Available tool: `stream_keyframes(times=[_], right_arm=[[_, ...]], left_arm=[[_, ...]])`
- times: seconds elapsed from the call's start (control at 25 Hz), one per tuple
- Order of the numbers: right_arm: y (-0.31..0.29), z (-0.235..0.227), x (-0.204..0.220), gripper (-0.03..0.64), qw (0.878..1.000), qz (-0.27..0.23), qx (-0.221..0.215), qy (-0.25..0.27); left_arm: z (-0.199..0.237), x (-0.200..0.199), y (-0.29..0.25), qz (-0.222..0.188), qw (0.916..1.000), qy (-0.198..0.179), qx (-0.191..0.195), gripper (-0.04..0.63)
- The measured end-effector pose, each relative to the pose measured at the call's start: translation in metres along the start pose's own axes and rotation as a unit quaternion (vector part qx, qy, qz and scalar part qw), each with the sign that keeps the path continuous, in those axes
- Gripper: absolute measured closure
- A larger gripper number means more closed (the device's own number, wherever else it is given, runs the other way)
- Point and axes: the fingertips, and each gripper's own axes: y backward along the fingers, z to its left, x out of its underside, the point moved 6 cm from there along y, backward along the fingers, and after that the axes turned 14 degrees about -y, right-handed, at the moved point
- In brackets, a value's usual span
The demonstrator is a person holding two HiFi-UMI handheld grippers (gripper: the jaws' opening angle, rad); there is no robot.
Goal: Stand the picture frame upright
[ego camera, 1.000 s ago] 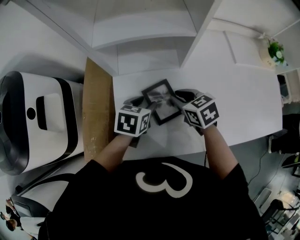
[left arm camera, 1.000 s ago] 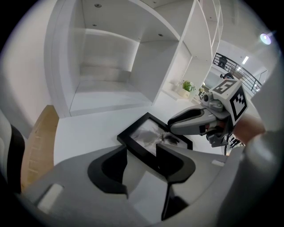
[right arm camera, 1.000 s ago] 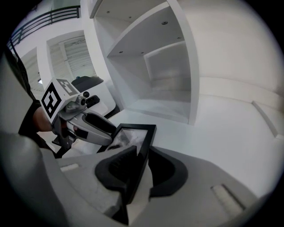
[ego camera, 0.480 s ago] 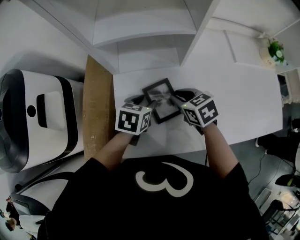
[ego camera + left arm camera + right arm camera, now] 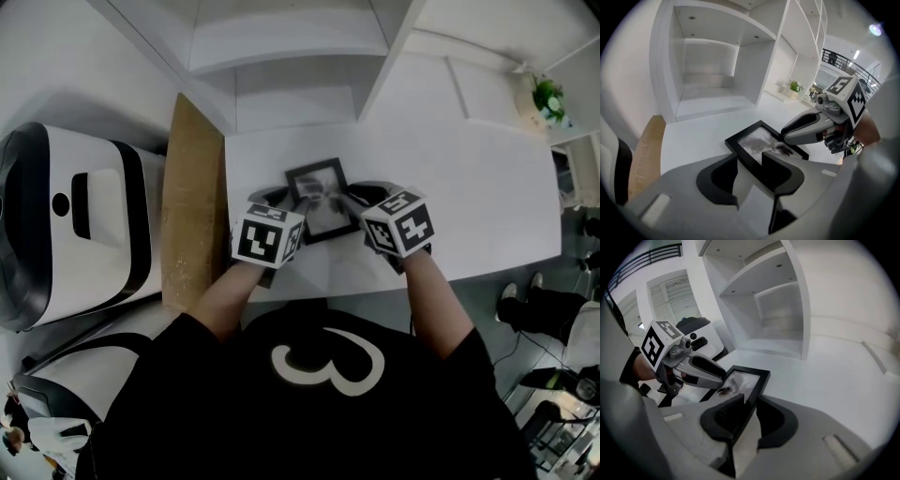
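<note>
The picture frame (image 5: 317,199) lies on the white table (image 5: 469,187) below the shelves (image 5: 291,56). The right gripper (image 5: 750,396) has its jaws clamped on the frame's right edge. The left gripper (image 5: 749,154) has jaws apart, just closing around the left edge

Frame (image 5: 317,187): black border; pale grey picture with dark, blurry marks.
Table (image 5: 469,187): white.
Shelves (image 5: 281,47), 12 o'clock: white.
Board (image 5: 192,216), 9 o'clock of the frame: light brown.
Machine (image 5: 66,225), 9 o'clock: white with black bands.
Left cube (image 5: 267,238), right cube (image 5: 401,223): white with black square markers.
Shirt (image 5: 328,422), 6 o'clock: black with a white "3".
Plant (image 5: 550,98), 2 o'clock: green.
</note>
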Motion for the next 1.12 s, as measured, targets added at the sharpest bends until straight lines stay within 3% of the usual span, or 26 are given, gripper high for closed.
stream_keyframes(times=[1.12], right_arm=[[0.045, 0.068, 0.111, 0.531, 1.000, -0.015, -0.001, -0.021]], left_arm=[[-0.089, 0.079, 0.060, 0.006, 0.9998, 0.008, -0.015, 0.426]])
